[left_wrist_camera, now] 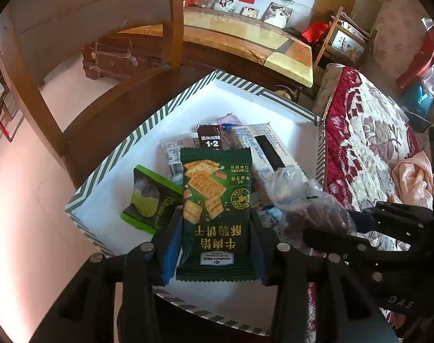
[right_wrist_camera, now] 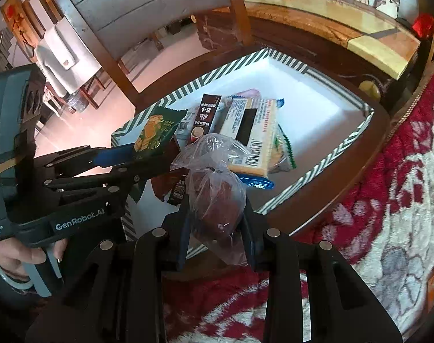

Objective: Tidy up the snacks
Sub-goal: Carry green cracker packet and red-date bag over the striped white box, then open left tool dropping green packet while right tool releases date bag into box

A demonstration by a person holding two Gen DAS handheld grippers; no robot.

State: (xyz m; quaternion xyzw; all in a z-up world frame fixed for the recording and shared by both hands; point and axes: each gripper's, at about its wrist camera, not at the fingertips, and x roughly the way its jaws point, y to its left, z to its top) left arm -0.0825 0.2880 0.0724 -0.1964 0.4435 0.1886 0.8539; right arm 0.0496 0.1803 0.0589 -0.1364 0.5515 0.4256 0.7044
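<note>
Lowering both loads over the box (left_wrist_camera: 148, 131): left fingers (left_wrist_camera: 171, 245) clamp the cracker pack (left_wrist_camera: 215, 214), right fingers (right_wrist_camera: 247, 234) pinch the bag (right_wrist_camera: 214, 200). Release low onto bare floor ahead of fingertips, avoiding the pile.

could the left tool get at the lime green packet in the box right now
Probably not as things stand. The left tool is shut on the cracker pack, so it would have to drop that first. The green packet itself lies uncovered in the box, close under the tool's left finger.
</note>
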